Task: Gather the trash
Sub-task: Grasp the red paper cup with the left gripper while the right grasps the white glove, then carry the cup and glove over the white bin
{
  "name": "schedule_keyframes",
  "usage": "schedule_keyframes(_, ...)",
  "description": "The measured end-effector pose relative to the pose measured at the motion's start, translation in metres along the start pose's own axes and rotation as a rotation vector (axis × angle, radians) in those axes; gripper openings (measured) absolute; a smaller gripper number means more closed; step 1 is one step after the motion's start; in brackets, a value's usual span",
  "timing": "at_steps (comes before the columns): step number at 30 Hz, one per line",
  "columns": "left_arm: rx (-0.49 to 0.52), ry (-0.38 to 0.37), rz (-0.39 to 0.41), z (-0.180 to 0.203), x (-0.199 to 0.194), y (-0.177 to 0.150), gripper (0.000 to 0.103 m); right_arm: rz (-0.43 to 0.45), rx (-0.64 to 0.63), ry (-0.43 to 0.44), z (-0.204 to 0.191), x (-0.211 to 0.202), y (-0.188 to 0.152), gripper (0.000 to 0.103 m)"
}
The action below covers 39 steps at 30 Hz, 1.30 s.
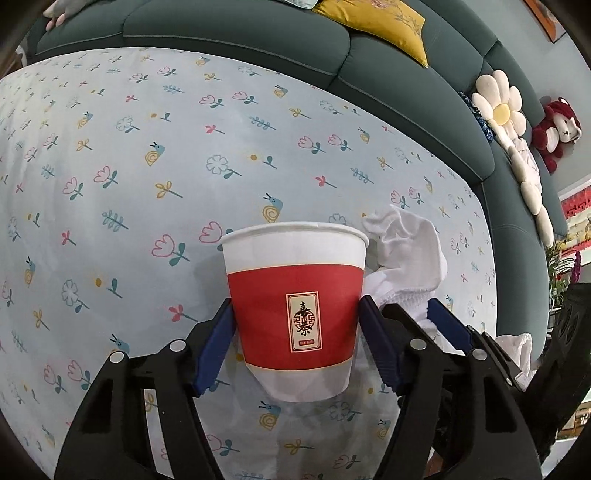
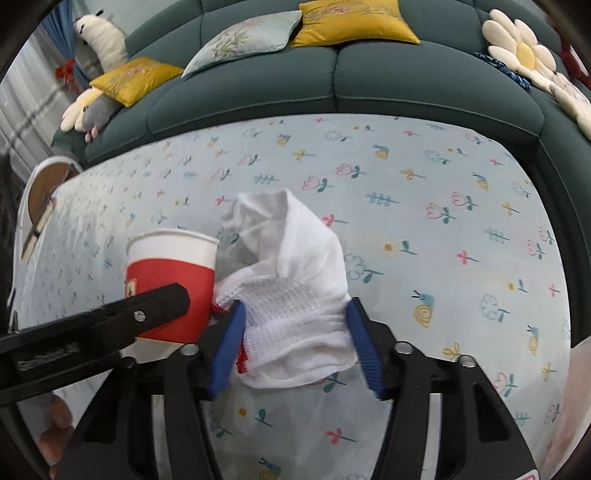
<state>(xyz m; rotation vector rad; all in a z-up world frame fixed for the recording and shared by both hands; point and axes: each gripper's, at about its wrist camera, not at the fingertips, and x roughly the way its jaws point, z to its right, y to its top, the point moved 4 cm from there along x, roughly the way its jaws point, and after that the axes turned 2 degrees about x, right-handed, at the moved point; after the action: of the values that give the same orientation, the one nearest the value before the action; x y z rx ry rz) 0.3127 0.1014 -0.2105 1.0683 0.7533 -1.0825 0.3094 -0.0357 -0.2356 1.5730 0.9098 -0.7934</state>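
Left gripper (image 1: 295, 325): its blue pads sit on both sides of the paper cup's red band, touching the wall, so it pinches the cup.
Paper cup (image 1: 293, 310): upright, white with a red band and a small label with characters, standing on the flowered cloth; in the right wrist view it shows at (image 2: 171, 280), partly behind the black finger of the left gripper.
Right gripper (image 2: 295, 332): its blue pads flank the lower end of the white sock and touch the fabric on both sides, pinching it.
White sock (image 2: 291, 288): crumpled, with red stitching at its cuff, lying on the cloth just beside the cup on the cup's right; its upper part rises in a loose fold. Also seen at (image 1: 406, 258).
Flowered cloth (image 1: 129, 166): pale blue, printed with tulips, snails and leaves, covering the surface under both things.
Sofa (image 2: 332, 85): dark teal, beyond the cloth.
Cushions: a yellow cushion (image 2: 351, 22) and a pale cushion (image 2: 243, 40) on the seat.
Flower-shaped pillow (image 1: 498, 107): white petals, yellow centre, at the right end.
Red plush bear (image 1: 557, 129): farther right.
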Motion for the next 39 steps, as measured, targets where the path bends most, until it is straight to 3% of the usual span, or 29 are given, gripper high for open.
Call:
schedule_keyframes(1, -0.001, -0.003, 0.001, -0.001, -0.001, 0.0, 0.063, 0.002, -0.007, -0.007, 0.0, 0.0, -0.001, 0.047)
schedule_keyframes(3, -0.002, 0.001, 0.007, -0.001, -0.003, -0.001, 0.063, 0.003, -0.018, -0.014, 0.0, -0.001, -0.001, 0.027)
schedule_keyframes(6, 0.007, 0.005, 0.017, 0.002, -0.01, -0.003, 0.063, -0.002, -0.009, -0.013, 0.006, -0.007, -0.001, 0.014)
schedule_keyframes(21, 0.154, 0.007, 0.118, 0.082, -0.075, -0.014, 0.063, 0.145, 0.028, -0.04, 0.036, -0.108, 0.01, 0.012)
schedule_keyframes(30, 0.263, -0.034, 0.173, 0.158, -0.116, -0.031, 0.063, 0.263, 0.086, -0.078, 0.083, -0.192, 0.005, 0.012)
schedule_keyframes(39, 0.396, -0.072, 0.2, 0.239, -0.144, -0.069, 0.063, 0.355, 0.166, -0.122, 0.14, -0.265, -0.018, 0.012)
